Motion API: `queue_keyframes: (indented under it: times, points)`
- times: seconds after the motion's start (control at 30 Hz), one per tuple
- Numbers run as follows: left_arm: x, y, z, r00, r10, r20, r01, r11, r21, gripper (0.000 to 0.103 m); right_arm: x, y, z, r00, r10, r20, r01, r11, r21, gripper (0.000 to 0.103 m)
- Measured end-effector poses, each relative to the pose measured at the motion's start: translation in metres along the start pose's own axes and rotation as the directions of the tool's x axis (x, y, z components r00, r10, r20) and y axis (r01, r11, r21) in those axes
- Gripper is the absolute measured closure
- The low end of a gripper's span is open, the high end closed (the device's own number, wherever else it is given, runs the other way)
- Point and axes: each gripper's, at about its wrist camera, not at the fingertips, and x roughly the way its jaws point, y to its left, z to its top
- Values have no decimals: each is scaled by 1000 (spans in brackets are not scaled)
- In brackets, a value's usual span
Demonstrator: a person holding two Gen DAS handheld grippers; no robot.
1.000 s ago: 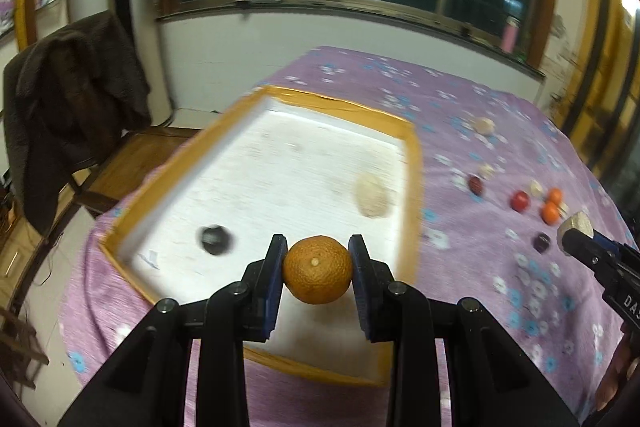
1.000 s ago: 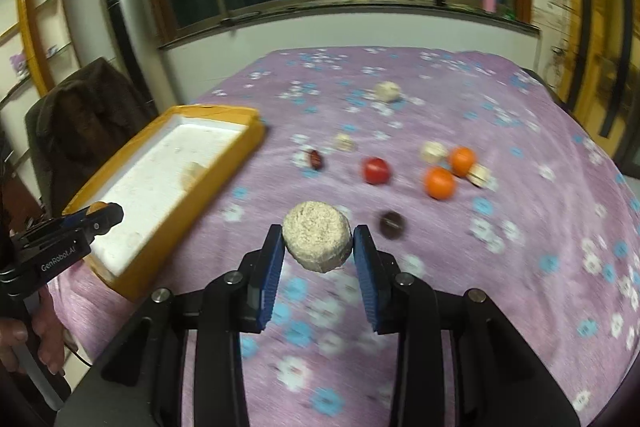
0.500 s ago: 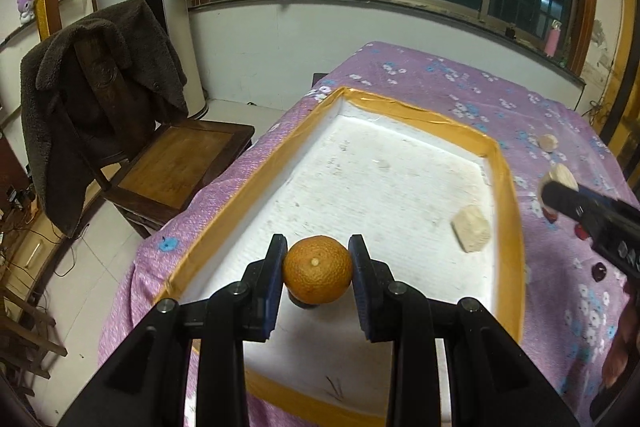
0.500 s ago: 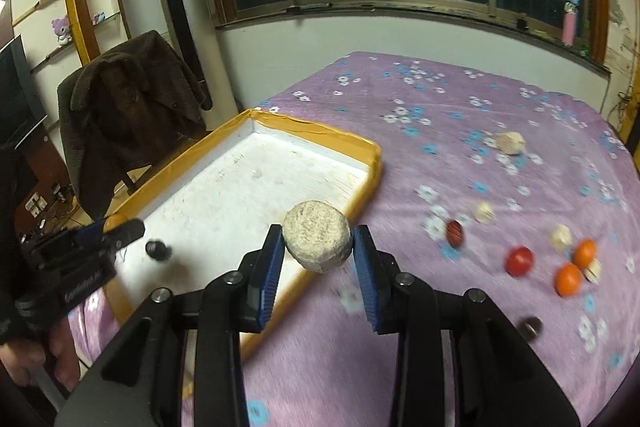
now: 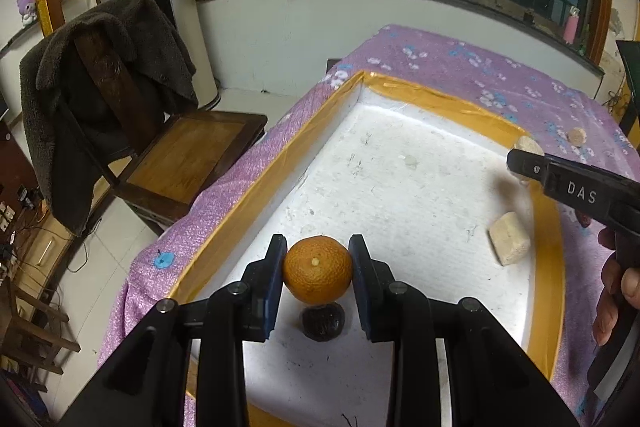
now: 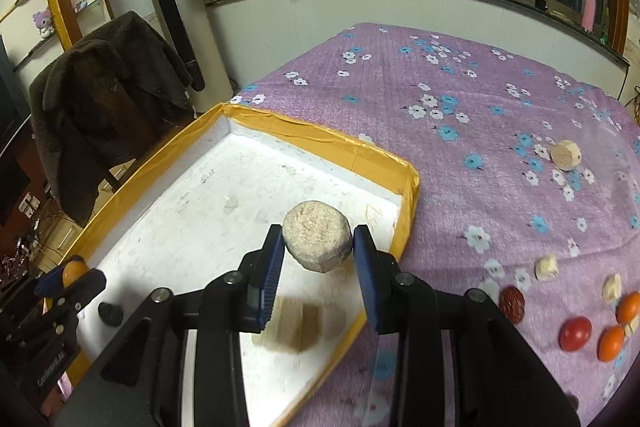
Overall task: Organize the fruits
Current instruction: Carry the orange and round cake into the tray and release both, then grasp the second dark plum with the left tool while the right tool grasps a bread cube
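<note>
My left gripper (image 5: 317, 273) is shut on an orange mandarin (image 5: 317, 275) and holds it above the near left part of the white tray with the orange rim (image 5: 400, 95). A dark fruit (image 5: 323, 323) lies in the tray just below it. My right gripper (image 6: 318, 247) is shut on a round beige fruit (image 6: 317, 241) over the tray's right side (image 6: 410, 187). A beige block (image 5: 509, 243) lies in the tray under it. In the left wrist view the right gripper (image 5: 524, 157) comes in from the right.
On the purple flowered cloth (image 6: 460, 99) lie a beige round piece (image 6: 565, 155), a dark red fruit (image 6: 513, 303), a red fruit (image 6: 575, 333), two oranges (image 6: 611, 343) and small beige bits. A wooden chair with a dark coat (image 5: 100, 75) stands left of the table.
Both grippers have moved left over the tray with their fruits still held. The right gripper went from over the cloth to over the tray's right side.
</note>
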Motion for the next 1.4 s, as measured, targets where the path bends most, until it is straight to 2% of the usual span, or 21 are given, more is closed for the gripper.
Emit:
queue_keyframes:
  times: [0.17,0.2,0.23,0.3,0.33,0.43,0.5,0.63,0.73,0.87,1.0,1.13,1.33,1.4]
  points:
    - [11,1,-1,998,50,-32,-50,999,-11,67,12,0,2,999,-11,-40,10,1000,-2,65]
    - [10,2,-1,997,64,-36,-65,998,-12,59,12,0,2,999,-15,-41,15,1000,-4,62]
    - [8,4,-1,997,70,-35,-70,997,-15,54,10,0,2,999,-24,-38,23,1000,-6,51]
    - [2,6,-2,997,70,-19,-70,997,-32,47,1,-3,1,999,-38,-22,38,999,-1,37]
    - [-3,7,-2,998,66,-11,-67,997,-44,41,-6,-5,0,999,-36,-8,36,999,5,33]
    - [-24,4,-5,998,39,39,-36,998,-57,26,-40,-15,-12,998,-31,50,29,999,38,30]
    - [-36,-2,-7,998,23,66,-19,998,-61,25,-61,-23,-24,996,-36,76,33,999,43,29]
    - [-58,-30,-12,993,-61,99,66,997,-44,22,-112,-52,-58,990,-62,127,53,996,74,21]
    - [-71,-66,-19,985,-134,110,132,991,22,21,-151,-93,-91,980,-132,151,112,985,132,15]
    - [-78,-125,-32,968,-239,77,225,962,154,21,-179,-151,-124,959,-254,127,225,953,205,15]
    - [-75,-179,-49,951,-309,6,298,921,249,21,-186,-202,-150,949,-313,47,287,915,283,15]
    - [-70,-216,-58,941,-336,-39,332,893,303,21,-187,-227,-163,943,-332,23,309,900,307,15]
    - [-66,-254,-61,931,-358,-66,358,866,350,21,-169,-247,-152,941,-339,-3,326,905,274,15]
    - [-65,-262,-62,928,-366,-72,366,860,356,21,-156,-255,-142,937,-349,-16,341,904,258,18]
